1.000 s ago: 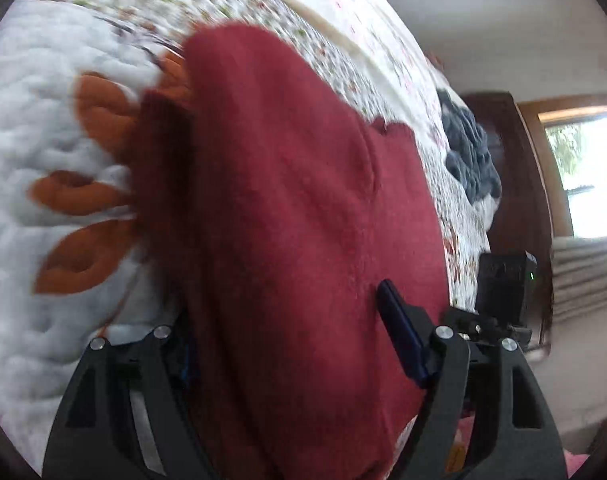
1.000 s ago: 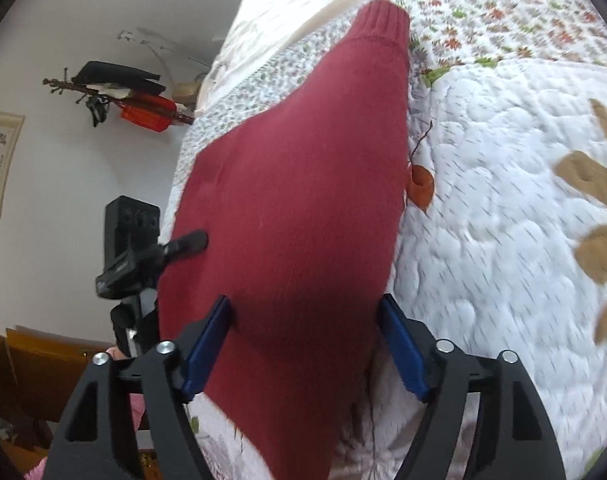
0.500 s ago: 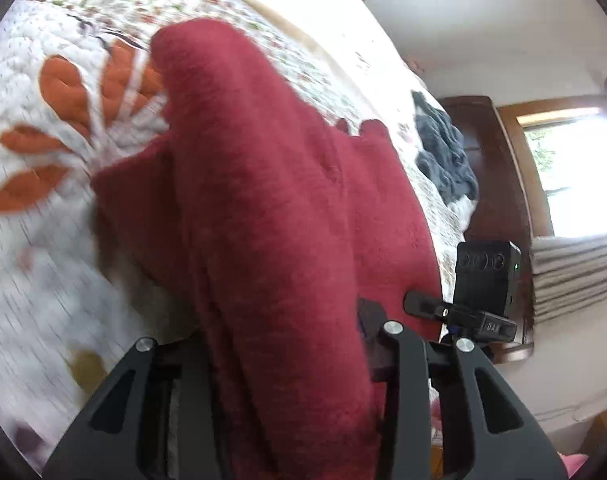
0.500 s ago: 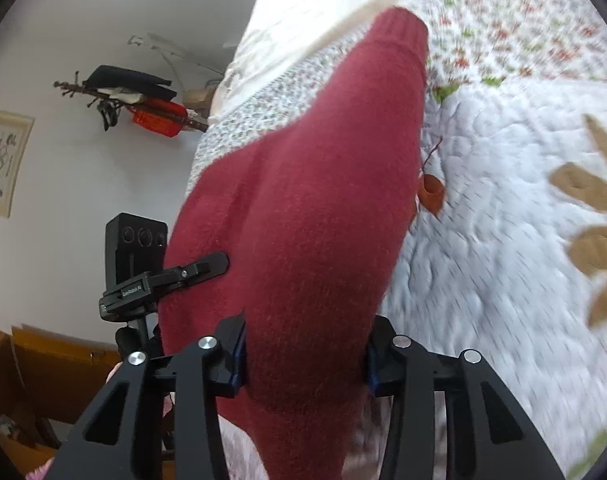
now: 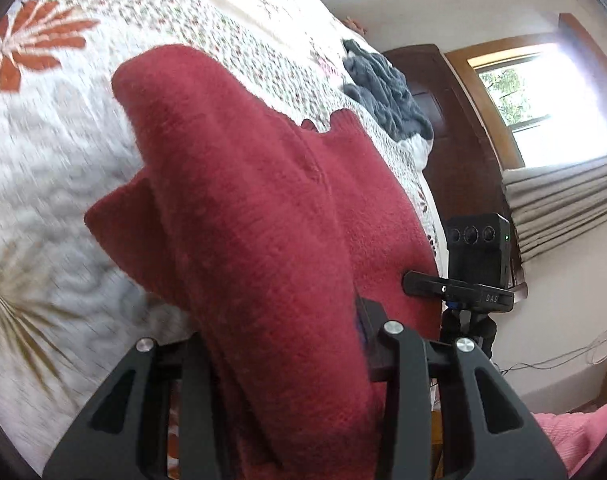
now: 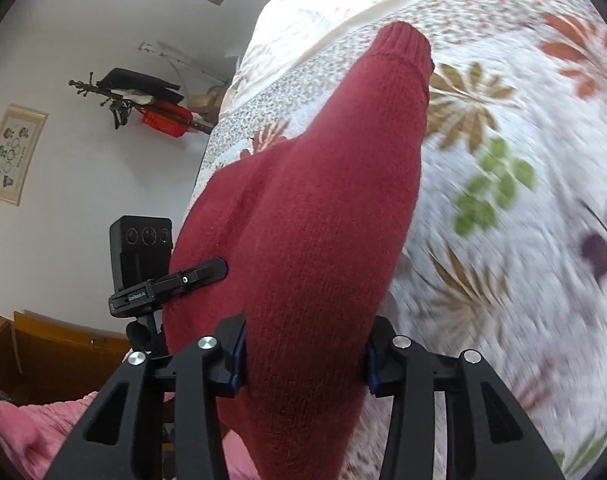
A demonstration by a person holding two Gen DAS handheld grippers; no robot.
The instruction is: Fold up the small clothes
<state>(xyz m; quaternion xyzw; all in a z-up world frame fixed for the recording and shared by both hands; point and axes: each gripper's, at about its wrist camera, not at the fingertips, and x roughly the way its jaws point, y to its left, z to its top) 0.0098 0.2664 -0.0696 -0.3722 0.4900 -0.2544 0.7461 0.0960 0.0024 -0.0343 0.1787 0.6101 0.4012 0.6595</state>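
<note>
Above the bed (image 5: 43,152), both hand-held grippers, left (image 5: 279,340) and right (image 6: 303,352), clenched the red sweater (image 5: 243,208), lifting it off the quilt, probably to carry a fold over.

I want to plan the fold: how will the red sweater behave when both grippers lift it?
The red sweater is probably floppy: it drapes and bunches between the right gripper. The thick fuzzy knit likely grips, not slips, in the left gripper. Its loose sleeve cuff may swing.
</note>
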